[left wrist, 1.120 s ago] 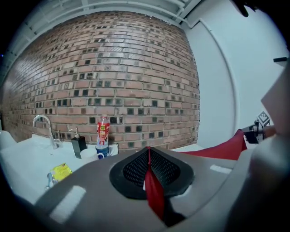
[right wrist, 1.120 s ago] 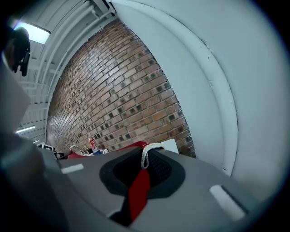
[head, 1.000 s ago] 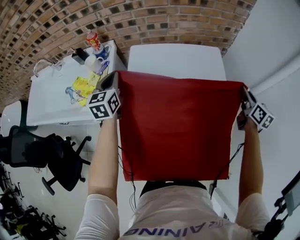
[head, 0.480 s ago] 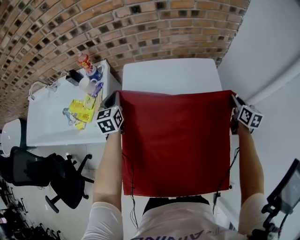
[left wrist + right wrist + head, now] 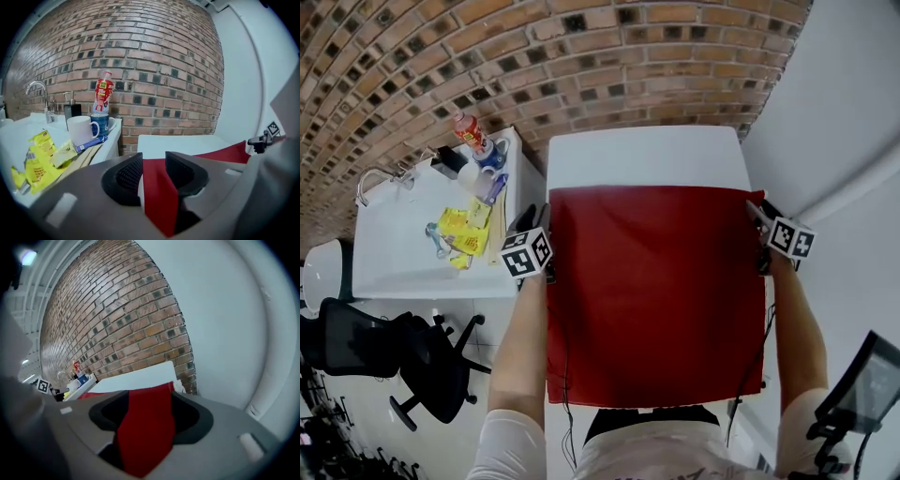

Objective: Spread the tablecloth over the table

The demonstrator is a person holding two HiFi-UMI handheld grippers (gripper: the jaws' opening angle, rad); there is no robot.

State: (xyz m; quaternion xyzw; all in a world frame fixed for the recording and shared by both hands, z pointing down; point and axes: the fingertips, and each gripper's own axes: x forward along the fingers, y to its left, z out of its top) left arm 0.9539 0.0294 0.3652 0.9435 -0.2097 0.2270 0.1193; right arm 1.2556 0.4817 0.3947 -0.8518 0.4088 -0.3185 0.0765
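Head view: one plain red tablecloth (image 5: 656,291), smooth and rectangular, fills the centre of the frame and hides the lower part of the one white worktop (image 5: 642,155); whether it rests on it I cannot tell. Two grippers sit at its upper corners: the left hand-held gripper (image 5: 539,217) and right hand-held gripper (image 5: 757,214). Both have jaws opening, with a red cloth corner loose between the pads.

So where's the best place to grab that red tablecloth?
At the two far corners of the red tablecloth, coming in from the left and right edges: it's a flat rectangle, so holding both corners should keep it taut over the white table.
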